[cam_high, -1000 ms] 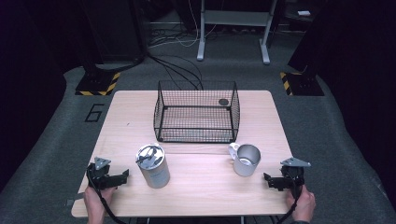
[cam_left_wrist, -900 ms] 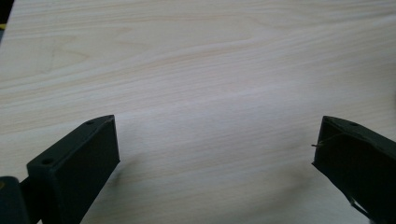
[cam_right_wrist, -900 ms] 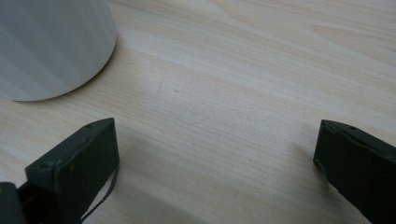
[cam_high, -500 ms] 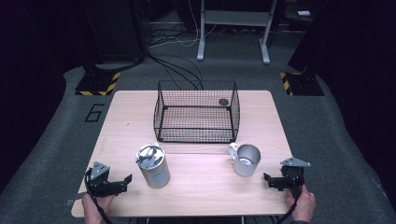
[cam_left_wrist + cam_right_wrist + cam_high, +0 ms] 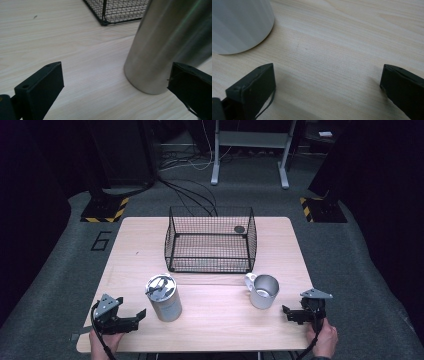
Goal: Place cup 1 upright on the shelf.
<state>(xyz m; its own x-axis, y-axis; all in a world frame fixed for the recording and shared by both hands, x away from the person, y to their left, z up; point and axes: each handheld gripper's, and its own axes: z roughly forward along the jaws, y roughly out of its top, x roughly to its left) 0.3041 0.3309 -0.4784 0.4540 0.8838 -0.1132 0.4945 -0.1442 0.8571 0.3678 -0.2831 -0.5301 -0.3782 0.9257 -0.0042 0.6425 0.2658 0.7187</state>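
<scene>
- Steel is the stuff of both vessels: a tall canister [image 5: 163, 297] stands upright on the desk [image 5: 140, 255] toward its near left, and a mug [image 5: 263, 291] stands toward the near right, both in front of the wire basket [image 5: 210, 240] that sits at the middle of the far half.
- Canister and mug stand well apart, each just ahead of one gripper, probably so that each hand has its own thing to take without crossing over.
- Left gripper [image 5: 131, 319], by the near left corner, has its jaws spread wide and aimed at the canister; in the left gripper view the canister wall [image 5: 165, 47] lies against the right-hand jaw's side, not yet between the jaws, and nothing is held.
- Right gripper [image 5: 291, 313], near the near right corner, is likewise wide and holds nothing; in the right gripper view the mug's base [image 5: 239, 25] is off to one side of the jaws, apart from them.
- Canister's long axis runs straight up, mouth toward the ceiling, with dark utensils [image 5: 159, 287] of some kind lying in its top.
- Mug's axis is also vertical, mouth up, and its handle [image 5: 249, 280] points toward the far left, at the basket's near edge and away from the right gripper.
- Basket is open at the top, with a small dark disc [image 5: 239, 229] in its far right corner.
</scene>
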